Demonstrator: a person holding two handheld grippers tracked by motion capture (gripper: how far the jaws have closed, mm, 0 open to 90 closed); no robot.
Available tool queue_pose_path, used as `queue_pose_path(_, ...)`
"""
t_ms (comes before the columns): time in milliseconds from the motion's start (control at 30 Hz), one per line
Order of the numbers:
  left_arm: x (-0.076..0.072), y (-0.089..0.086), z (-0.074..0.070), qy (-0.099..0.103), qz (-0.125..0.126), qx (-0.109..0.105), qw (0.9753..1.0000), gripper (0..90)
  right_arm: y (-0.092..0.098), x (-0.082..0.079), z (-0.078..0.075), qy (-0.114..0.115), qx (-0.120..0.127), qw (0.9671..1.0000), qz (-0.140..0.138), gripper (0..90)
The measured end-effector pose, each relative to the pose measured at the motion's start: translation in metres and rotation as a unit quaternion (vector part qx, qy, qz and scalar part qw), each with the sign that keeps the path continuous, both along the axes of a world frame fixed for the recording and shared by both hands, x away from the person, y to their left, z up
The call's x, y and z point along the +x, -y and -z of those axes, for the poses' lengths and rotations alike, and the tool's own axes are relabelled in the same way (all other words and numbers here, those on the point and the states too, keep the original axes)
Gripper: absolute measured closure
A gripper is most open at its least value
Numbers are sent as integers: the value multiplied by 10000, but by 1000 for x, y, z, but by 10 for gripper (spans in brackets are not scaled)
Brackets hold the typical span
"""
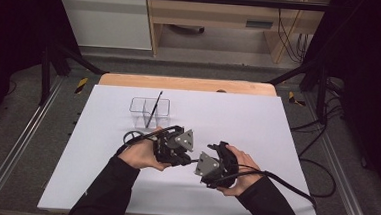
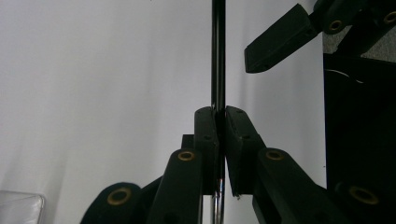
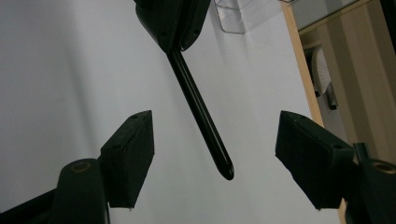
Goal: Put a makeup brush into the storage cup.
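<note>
Grippers meet near the middle of the white table (image 1: 257, 121): the left gripper (image 2: 221, 122) clamps a slim black pen (image 2: 218, 56), whose free end pokes between the right gripper's (image 3: 215, 140) wide-spread jaws, touching neither. Farther off stands a clear plastic organizer (image 1: 149, 111) with another dark stick leaning inside.

Clear divided container (image 1: 150, 110) near white table (image 1: 238, 120) far edge, thin black stick (image 1: 154, 109) leaning inside.

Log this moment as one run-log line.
left gripper: shut on black pen | right gripper: open, jaws either side of pen tip, apart from it | clear organizer: one pen standing inside
</note>
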State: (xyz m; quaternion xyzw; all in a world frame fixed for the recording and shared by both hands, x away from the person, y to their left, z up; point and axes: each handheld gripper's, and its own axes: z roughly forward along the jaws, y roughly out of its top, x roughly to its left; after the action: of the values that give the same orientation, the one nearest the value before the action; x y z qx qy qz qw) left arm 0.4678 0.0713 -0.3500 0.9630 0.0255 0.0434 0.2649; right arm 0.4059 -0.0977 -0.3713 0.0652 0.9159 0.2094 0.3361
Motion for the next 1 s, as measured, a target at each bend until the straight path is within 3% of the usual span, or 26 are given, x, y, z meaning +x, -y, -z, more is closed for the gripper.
queue_pose_path(300,-1,2,1,-12,6,-2,10000,833,-6,0,2,111,-258,9994,-194,353)
queue_pose_path(633,-1,2,1,-15,0,15,10000,833,-12,0,2,-29,-394,9985,-391,397)
queue_pose_path(1000,-2,4,2,-26,13,87,10000,833,-18,-1,2,20,-619,9965,-564,494)
